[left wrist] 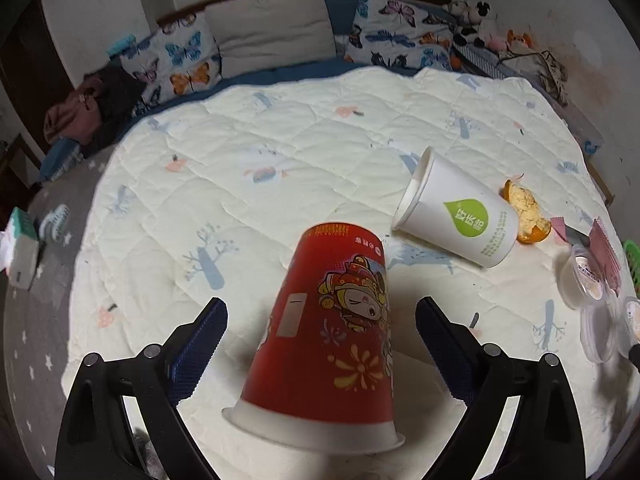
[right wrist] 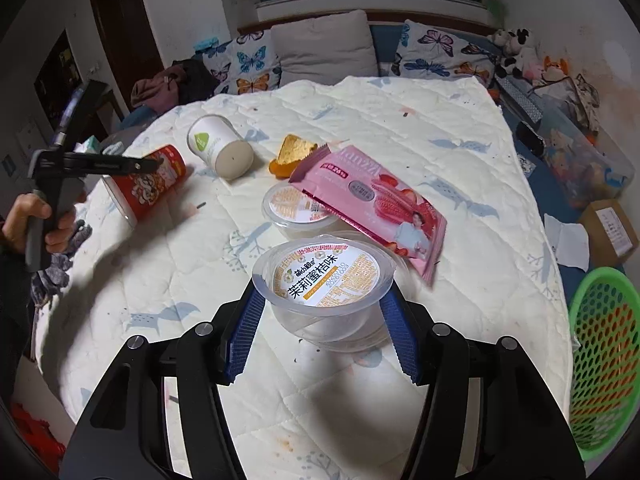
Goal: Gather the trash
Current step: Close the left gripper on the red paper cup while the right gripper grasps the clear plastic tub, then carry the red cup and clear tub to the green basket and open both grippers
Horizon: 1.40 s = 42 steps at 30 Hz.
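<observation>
A red paper cup (left wrist: 332,344) lies on its side on the white quilt, between the open fingers of my left gripper (left wrist: 322,342), which do not touch it. It also shows in the right wrist view (right wrist: 148,186). My right gripper (right wrist: 322,316) is shut on a clear jelly cup (right wrist: 326,284) with a printed lid. A second jelly cup (right wrist: 296,210) sits behind it, partly under a pink snack wrapper (right wrist: 372,204). A white paper cup (left wrist: 456,212) lies on its side next to an orange peel (left wrist: 528,216).
A green mesh basket (right wrist: 604,356) stands off the quilt's right edge. Butterfly pillows (left wrist: 176,60) and a grey pillow (left wrist: 272,20) lie at the back. A tissue box (left wrist: 22,248) is at the left. A cardboard box (right wrist: 610,230) sits at the right.
</observation>
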Each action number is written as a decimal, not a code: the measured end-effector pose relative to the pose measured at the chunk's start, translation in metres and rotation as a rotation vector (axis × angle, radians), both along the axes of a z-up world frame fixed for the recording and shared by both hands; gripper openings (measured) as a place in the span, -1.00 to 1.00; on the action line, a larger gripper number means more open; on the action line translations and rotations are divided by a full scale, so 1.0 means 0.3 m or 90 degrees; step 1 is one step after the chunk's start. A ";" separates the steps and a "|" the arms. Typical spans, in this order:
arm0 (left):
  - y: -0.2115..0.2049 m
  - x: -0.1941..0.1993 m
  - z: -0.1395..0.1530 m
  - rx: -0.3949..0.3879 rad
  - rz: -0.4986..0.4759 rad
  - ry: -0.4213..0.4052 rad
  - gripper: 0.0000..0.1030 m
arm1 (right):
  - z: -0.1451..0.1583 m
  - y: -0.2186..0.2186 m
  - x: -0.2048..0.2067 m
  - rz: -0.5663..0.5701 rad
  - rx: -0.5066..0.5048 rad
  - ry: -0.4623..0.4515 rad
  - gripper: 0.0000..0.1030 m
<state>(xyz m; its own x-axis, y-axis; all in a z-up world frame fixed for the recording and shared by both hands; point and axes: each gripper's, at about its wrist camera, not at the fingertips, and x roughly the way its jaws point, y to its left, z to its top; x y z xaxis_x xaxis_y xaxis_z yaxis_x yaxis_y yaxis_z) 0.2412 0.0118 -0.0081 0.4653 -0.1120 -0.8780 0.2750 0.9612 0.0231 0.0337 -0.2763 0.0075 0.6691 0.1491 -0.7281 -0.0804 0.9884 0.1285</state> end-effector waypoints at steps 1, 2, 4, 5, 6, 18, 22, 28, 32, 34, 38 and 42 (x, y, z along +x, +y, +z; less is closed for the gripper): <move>0.003 0.007 -0.008 0.001 0.004 0.006 0.78 | 0.003 -0.002 -0.009 -0.001 0.000 -0.002 0.15; 0.003 0.013 -0.014 0.006 0.006 0.009 0.76 | 0.006 -0.002 -0.017 -0.001 -0.001 -0.003 0.15; -0.001 0.022 -0.026 0.013 0.004 0.015 0.70 | 0.008 -0.007 -0.030 0.000 -0.002 -0.005 0.15; -0.003 0.026 -0.033 0.015 0.005 0.019 0.65 | 0.007 -0.010 -0.038 -0.001 -0.004 -0.005 0.15; -0.004 0.031 -0.038 0.015 0.004 0.025 0.63 | 0.005 -0.015 -0.044 -0.004 -0.003 -0.005 0.15; -0.011 -0.025 -0.036 0.033 0.002 0.027 0.31 | 0.003 -0.080 -0.107 -0.023 0.026 -0.004 0.15; -0.002 -0.094 0.018 0.017 -0.010 0.017 0.31 | 0.011 -0.115 -0.140 -0.033 0.031 -0.014 0.15; -0.055 -0.225 0.139 -0.007 -0.062 -0.007 0.31 | 0.013 -0.240 -0.207 -0.087 0.039 -0.023 0.15; -0.150 -0.291 0.210 -0.030 -0.107 -0.023 0.31 | 0.018 -0.372 -0.261 -0.146 0.050 -0.031 0.15; -0.226 -0.324 0.238 -0.045 -0.137 -0.027 0.31 | 0.020 -0.440 -0.295 -0.179 0.040 -0.035 0.15; -0.406 -0.384 0.281 -0.064 -0.203 -0.036 0.31 | 0.002 -0.616 -0.352 -0.254 0.016 -0.020 0.15; -0.611 -0.442 0.308 -0.086 -0.269 -0.036 0.31 | -0.044 -0.782 -0.409 -0.321 0.008 0.004 0.16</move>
<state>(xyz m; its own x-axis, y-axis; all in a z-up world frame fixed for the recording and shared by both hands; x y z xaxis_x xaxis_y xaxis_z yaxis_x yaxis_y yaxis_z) 0.1087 -0.1717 0.0843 0.4012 -0.4154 -0.8164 0.6464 0.7599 -0.0689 -0.0889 -0.5110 -0.0057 0.6560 -0.1829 -0.7323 0.4080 0.9022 0.1402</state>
